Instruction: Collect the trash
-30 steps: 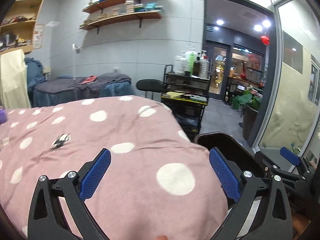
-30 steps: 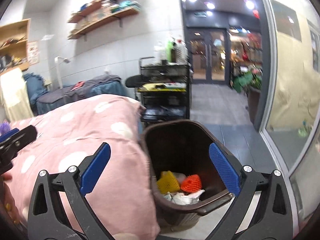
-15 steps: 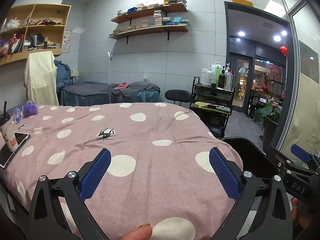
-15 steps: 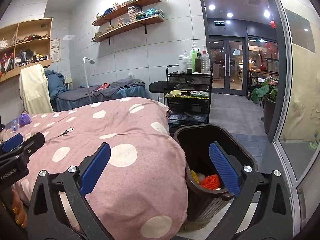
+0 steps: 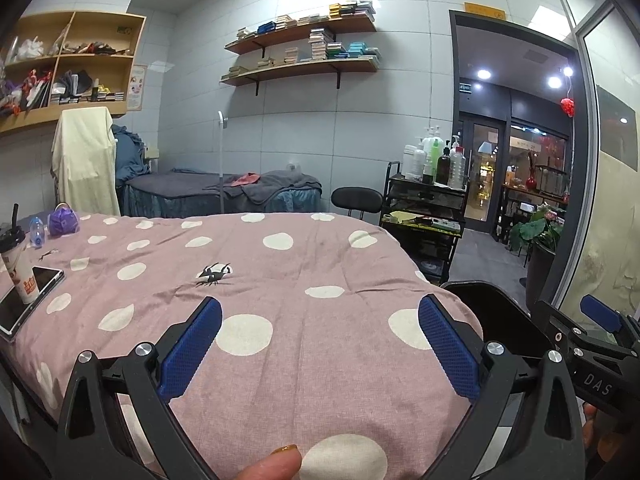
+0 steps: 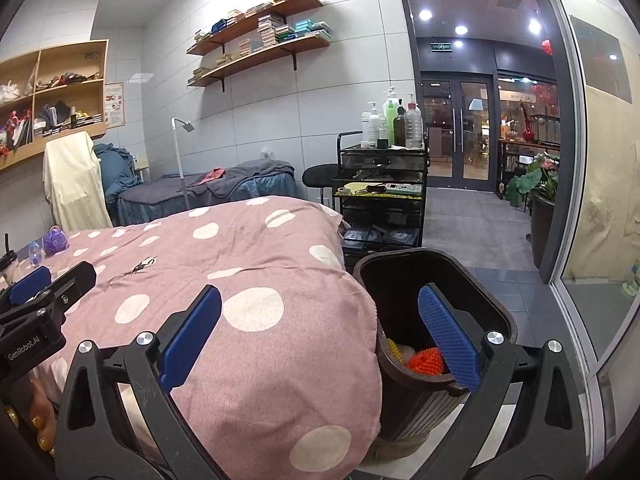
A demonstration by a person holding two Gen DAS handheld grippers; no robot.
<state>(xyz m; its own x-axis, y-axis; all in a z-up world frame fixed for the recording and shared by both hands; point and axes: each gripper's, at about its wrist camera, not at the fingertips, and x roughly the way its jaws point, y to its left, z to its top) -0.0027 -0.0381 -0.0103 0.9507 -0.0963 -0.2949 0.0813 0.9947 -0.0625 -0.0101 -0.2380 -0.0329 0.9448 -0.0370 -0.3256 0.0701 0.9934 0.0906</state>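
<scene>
— What has been changed?
— Both tools have been drawn back from the bed [image 5: 304, 320]; more of it is seen.
— And now?
— The left tool [image 5: 320, 344] and right tool [image 6: 320, 336] are held open, empty. The trash bin [image 6: 472, 280], with trash inside, is found right of the bed, nearer the right tool.

The phone [image 5: 25, 297] was cut off at the left edge, and the bin's [image 6: 488, 308] contents lay mostly hidden behind its rim.

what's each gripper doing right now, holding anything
left gripper: open, holding nothing, over the bed.
right gripper: open, holding nothing, by the trash bin.
</scene>
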